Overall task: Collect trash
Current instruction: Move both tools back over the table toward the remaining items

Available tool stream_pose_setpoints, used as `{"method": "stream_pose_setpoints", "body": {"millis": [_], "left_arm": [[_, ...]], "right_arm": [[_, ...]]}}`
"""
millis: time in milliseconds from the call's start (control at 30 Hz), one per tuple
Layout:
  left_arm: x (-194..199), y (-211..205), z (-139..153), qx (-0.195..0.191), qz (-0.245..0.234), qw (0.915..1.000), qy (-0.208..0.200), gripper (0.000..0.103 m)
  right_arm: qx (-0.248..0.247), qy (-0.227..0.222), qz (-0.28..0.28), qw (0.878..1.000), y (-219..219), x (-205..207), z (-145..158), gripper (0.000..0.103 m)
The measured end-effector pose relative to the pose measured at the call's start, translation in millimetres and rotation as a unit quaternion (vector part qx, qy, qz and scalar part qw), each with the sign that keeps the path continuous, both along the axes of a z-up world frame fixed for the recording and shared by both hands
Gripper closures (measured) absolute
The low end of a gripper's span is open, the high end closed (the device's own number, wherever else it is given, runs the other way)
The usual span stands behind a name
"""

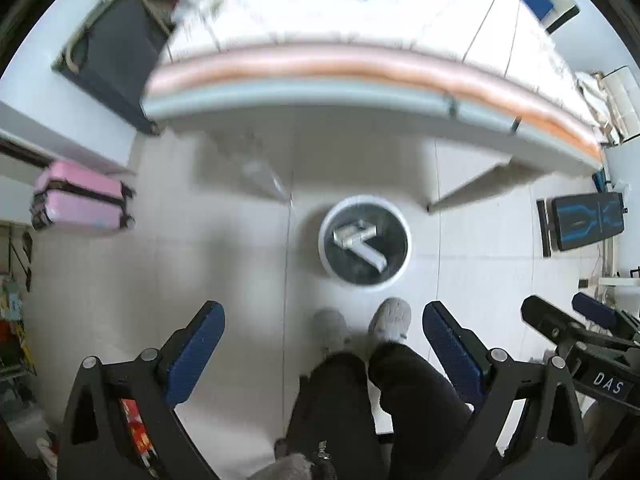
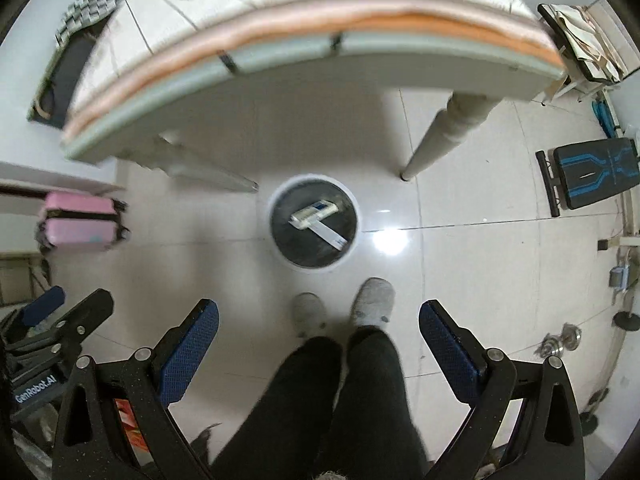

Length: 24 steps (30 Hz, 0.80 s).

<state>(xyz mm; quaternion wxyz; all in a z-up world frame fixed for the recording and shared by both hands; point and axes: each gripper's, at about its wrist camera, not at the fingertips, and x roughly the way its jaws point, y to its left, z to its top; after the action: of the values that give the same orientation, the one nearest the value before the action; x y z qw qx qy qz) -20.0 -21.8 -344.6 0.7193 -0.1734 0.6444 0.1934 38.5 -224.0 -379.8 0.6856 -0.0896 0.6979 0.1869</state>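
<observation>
Our left gripper [image 1: 323,354] hangs wide open over the floor, nothing between its blue pads; the right gripper [image 2: 319,350] is just as wide and just as empty. Both point down past our legs at the bin [image 2: 315,225], which stands on the tiles just ahead of our slippers [image 2: 343,307], near the table [image 2: 360,76] edge.

We judge the risks to be these: the view is blurred, so we may misjudge the reach back up to the tabletop and knock the edge, and a careless step could tip the bin.

The bin is round, white-rimmed with a dark liner, and holds two flat white boxes [image 2: 318,220], one with blue print, crossed at the bottom.
</observation>
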Motion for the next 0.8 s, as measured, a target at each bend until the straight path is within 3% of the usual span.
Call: {"method": "stream_pose_setpoints", "body": {"millis": [200, 300, 400, 567, 800], "left_arm": [[56.3, 19.8, 50.5, 0.049, -0.019, 0.9977, -0.043, 0.002], [98.4, 38.6, 69.7, 0.091, -0.017, 0.9938, -0.06, 0.0], [136.4, 66.8, 69.6, 0.118, 0.002, 0.9914, -0.056, 0.0], [201.0, 98.0, 45.2, 0.142, 0.037, 0.9889, -0.026, 0.0], [279.0, 131.0, -18.4, 0.125, 0.059, 0.9893, 0.047, 0.0]], "right_arm": [[0.038, -0.026, -0.006, 0.999, 28.3, 50.4, 69.8, 0.002], [0.034, -0.046, 0.013, 0.998, 48.5, 97.7, 93.2, 0.002], [0.024, -0.063, 0.046, 0.997, 76.9, 157.6, 105.5, 0.002], [-0.008, -0.081, 0.122, 0.989, 136.8, 263.0, 87.7, 0.002], [-0.055, -0.086, 0.224, 0.969, 225.7, 375.4, 33.6, 0.006]]}}
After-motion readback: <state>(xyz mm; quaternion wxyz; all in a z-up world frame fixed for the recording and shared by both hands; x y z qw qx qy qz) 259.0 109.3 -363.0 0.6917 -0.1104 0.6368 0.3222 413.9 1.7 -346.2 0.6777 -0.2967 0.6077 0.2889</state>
